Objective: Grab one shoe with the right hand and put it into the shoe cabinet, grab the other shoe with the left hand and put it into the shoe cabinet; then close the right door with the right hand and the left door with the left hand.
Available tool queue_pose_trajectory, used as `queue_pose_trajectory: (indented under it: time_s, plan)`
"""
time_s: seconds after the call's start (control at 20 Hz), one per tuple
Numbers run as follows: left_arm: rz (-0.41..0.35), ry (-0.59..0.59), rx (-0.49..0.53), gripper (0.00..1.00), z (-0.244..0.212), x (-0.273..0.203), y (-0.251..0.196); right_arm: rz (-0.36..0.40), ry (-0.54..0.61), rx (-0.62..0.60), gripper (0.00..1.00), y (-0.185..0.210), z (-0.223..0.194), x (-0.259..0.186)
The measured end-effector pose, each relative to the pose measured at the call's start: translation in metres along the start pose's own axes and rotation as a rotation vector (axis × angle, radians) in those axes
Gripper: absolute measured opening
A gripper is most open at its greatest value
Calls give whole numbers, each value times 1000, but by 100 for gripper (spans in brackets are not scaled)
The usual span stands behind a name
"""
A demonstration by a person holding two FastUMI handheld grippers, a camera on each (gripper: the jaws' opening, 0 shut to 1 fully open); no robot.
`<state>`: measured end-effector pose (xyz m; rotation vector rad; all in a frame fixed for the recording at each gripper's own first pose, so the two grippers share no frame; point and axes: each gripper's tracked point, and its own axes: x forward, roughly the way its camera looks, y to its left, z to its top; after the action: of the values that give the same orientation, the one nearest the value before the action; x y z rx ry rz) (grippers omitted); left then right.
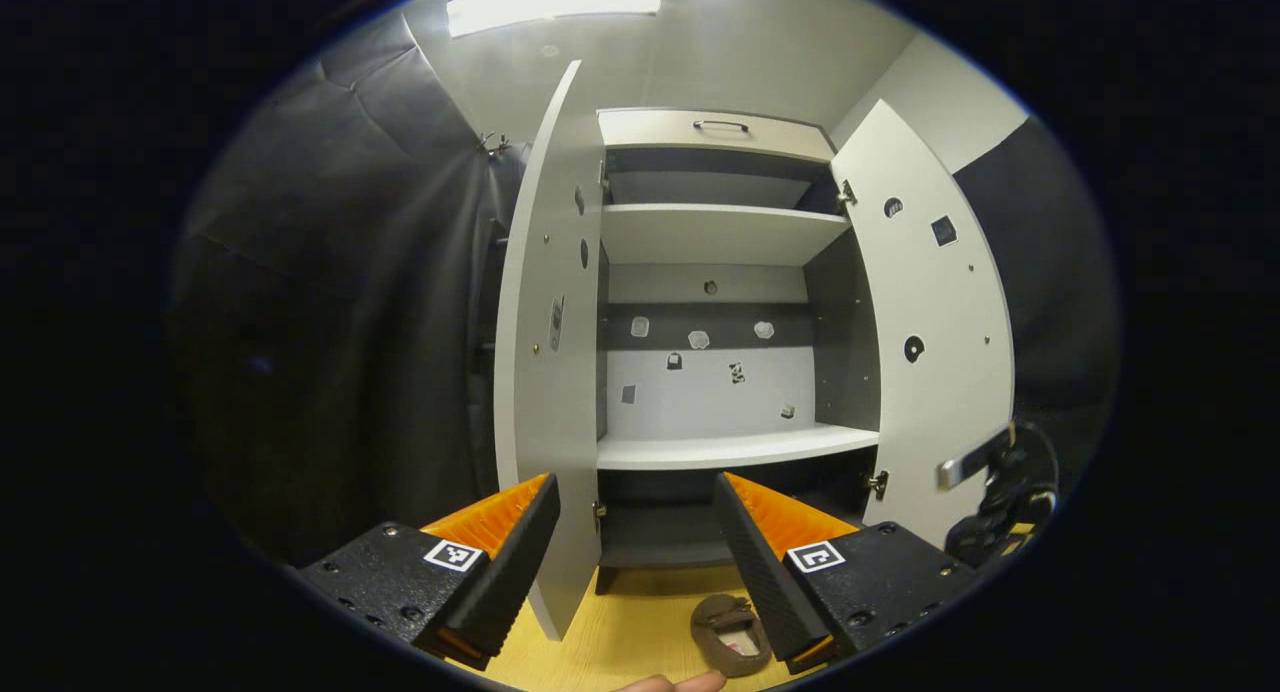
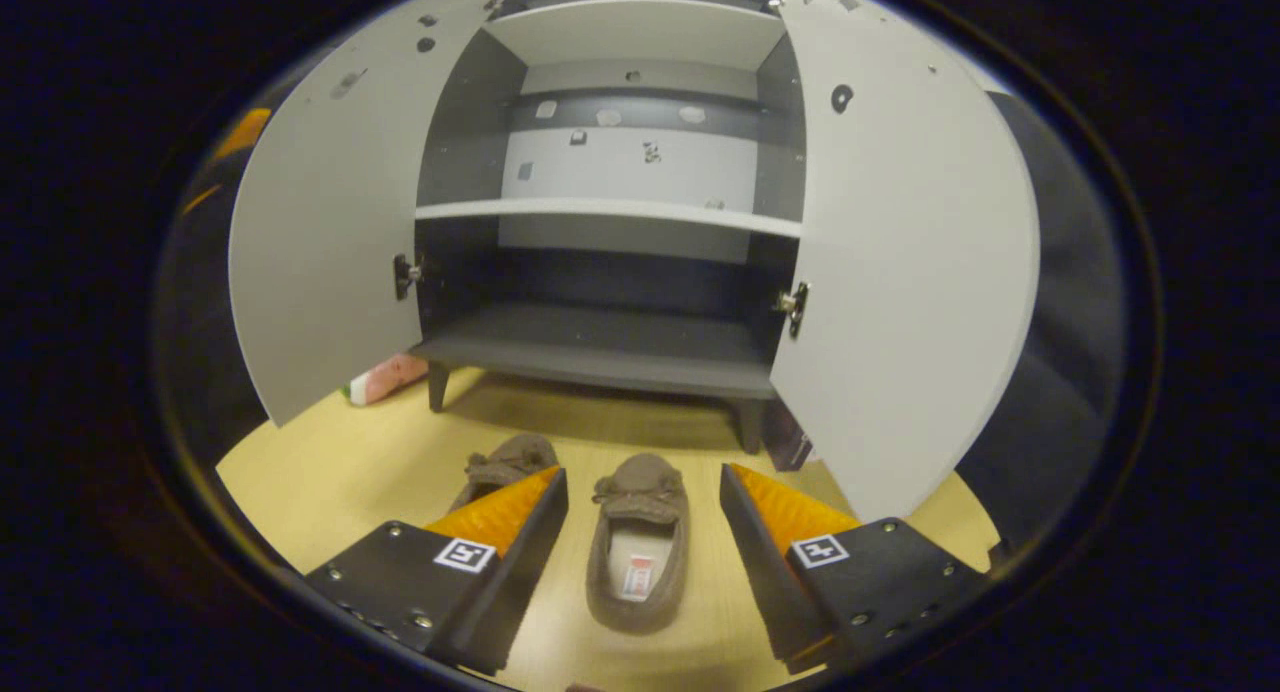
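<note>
Right gripper (image 2: pixel 643 492) is hanging low over the floor (image 2: pixel 330 462) with jaws spread wide, gripping nothing. One brown shoe (image 2: pixel 637 542) is lying on the floor right between its two fingers, toe toward the shoe cabinet (image 2: pixel 600 347); neither finger looks to be touching it, can't tell for certain. The other shoe (image 2: pixel 505 462) is sitting just beside it to the left, partly hidden behind the left finger (image 2: pixel 500 512).

Left gripper (image 1: pixel 632 497) is being held higher, pointing at the middle of the cabinet, jaws also spread wide and holding nothing. In the left gripper view one shoe is showing on the floor below, just beside the right-hand finger (image 1: pixel 770 532), partly covered by it. A fingertip of the person (image 1: pixel 670 683) is peeking in at the bottom edge.

Cabinet is standing open: left door (image 2: pixel 320 232) and right door (image 2: pixel 910 272) both swung out wide. Lower shelf (image 2: pixel 610 210) and upper shelf (image 1: pixel 715 234) are bare, bottom compartment is dark and holding no shoes. Drawer with handle (image 1: pixel 720 126) is sitting on top. A pink and green object (image 2: pixel 385 377) is lying on the floor by the left door, can't tell what it is. A dark object (image 1: pixel 1010 492) is sitting beyond the right door, unclear.
</note>
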<state>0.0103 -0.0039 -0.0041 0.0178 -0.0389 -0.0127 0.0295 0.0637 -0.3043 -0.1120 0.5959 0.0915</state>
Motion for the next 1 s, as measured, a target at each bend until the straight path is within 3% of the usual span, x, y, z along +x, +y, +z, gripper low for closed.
queue_pose_trajectory:
  time_s: [0.15, 0.2, 0.3, 0.4, 0.45, 0.55, 0.6, 0.7, 0.75, 0.8, 0.85, 0.9, 1.0]
  plan:
    - [-8, -11, -6, 91, 1, 0, -2, 8, 64, -3, 80, 11, -31, 18]
    - [-17, -9, -14, 95, -1, -1, -4, 6, 87, 1, 80, 14, -40, 23]
    - [-26, 3, -29, 95, -8, -2, -3, 21, 143, 18, 69, 22, -58, 37]
    - [-27, 14, -41, 95, -16, -4, 0, 33, 176, 45, 65, 28, -68, 53]
    - [-28, 26, -44, 95, -21, -5, 1, 35, 191, 67, 50, 30, -73, 64]
    - [-36, 34, -47, 95, -24, -6, 3, 36, 239, 69, 35, 30, -86, 80]
    - [-39, 41, -44, 99, -25, -8, 4, 17, 252, 65, 35, 24, -91, 88]
    - [-37, 39, -27, 95, -27, -10, 8, 60, 203, 113, 11, 30, -82, 88]
    - [-34, 40, -17, 95, -28, -11, 11, 78, 186, 121, 12, 31, -82, 91]
    - [-37, 38, -11, 91, -28, -13, 11, 98, 177, 134, 2, 32, -81, 89]
    - [-44, 39, -12, 95, -29, -15, 9, 117, 166, 152, 1, 33, -81, 90]
    - [-53, 46, -15, 91, -31, -16, 8, 140, 166, 168, 1, 35, -81, 86]
    - [-71, 60, -19, 95, -36, -18, 4, 172, 130, 215, 1, 31, -70, 77]
